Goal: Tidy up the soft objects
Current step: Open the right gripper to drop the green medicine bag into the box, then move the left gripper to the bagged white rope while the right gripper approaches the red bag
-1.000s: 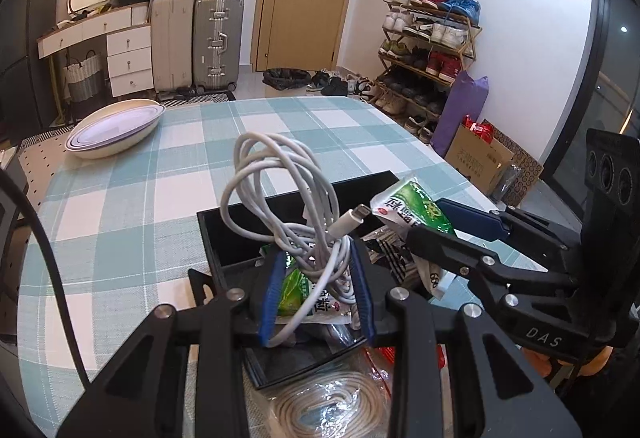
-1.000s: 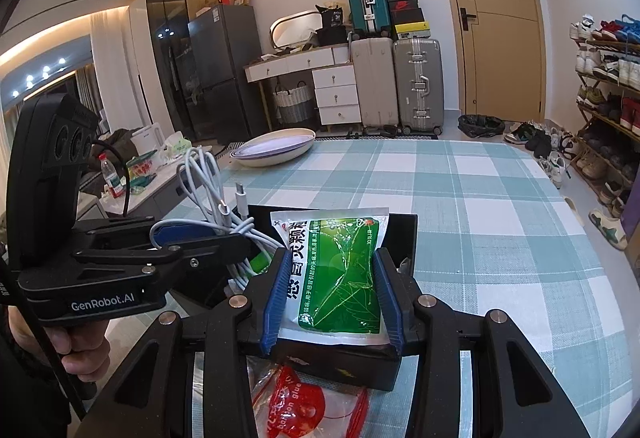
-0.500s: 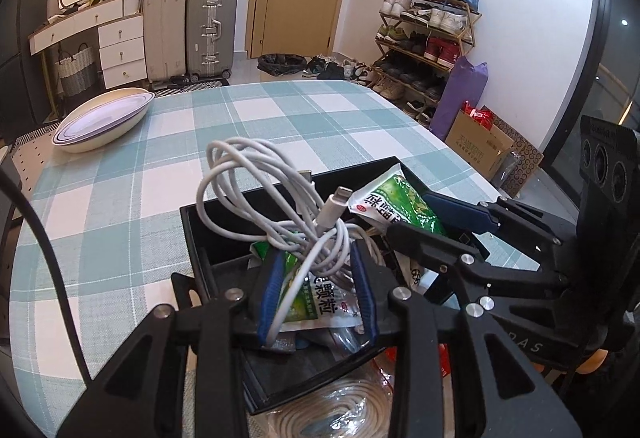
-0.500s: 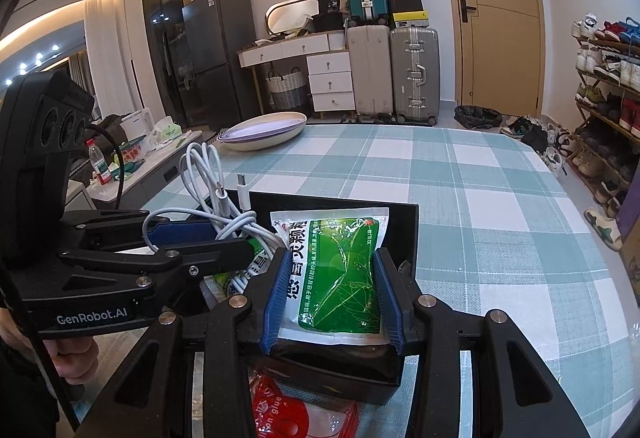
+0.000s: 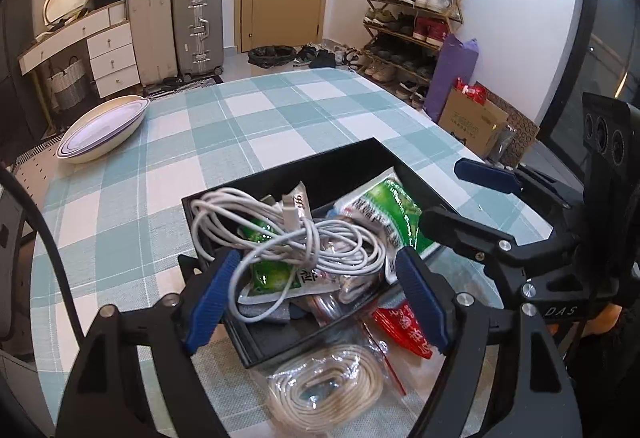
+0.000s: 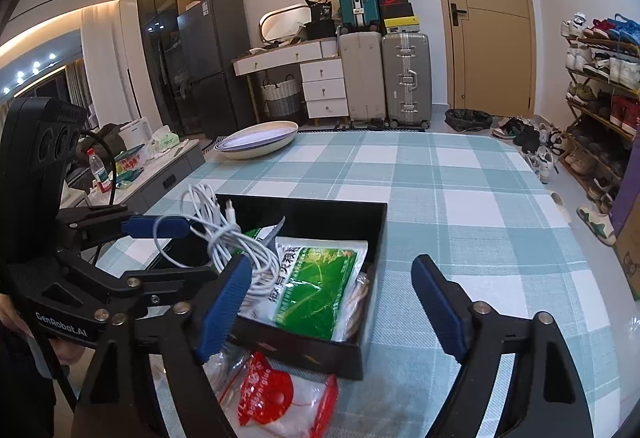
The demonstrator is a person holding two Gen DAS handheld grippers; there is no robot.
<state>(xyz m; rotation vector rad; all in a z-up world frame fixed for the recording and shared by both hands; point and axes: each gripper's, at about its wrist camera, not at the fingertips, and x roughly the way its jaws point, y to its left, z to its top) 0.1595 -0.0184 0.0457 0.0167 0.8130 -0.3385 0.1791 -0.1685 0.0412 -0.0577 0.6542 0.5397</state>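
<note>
White cable [image 5: 288, 238] coil lies loose in the black box [image 5: 280, 177], green sachet [image 6: 316, 288] beside it. Left gripper [image 5: 316, 298] and right gripper [image 6: 332, 306] both spread, jaws just opened, pads off everything. Left view alone shows bagged cream rope [image 5: 332, 390]; right view alone, glossy red-white pouch [image 6: 280, 394].

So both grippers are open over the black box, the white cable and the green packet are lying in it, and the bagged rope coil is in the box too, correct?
Not quite. The rope coil in its clear bag lies on the tablecloth outside the black box, against its near wall, as the left wrist view shows. The rest holds: the left gripper and right gripper are open, with the white cable and green packet in the box.
</note>
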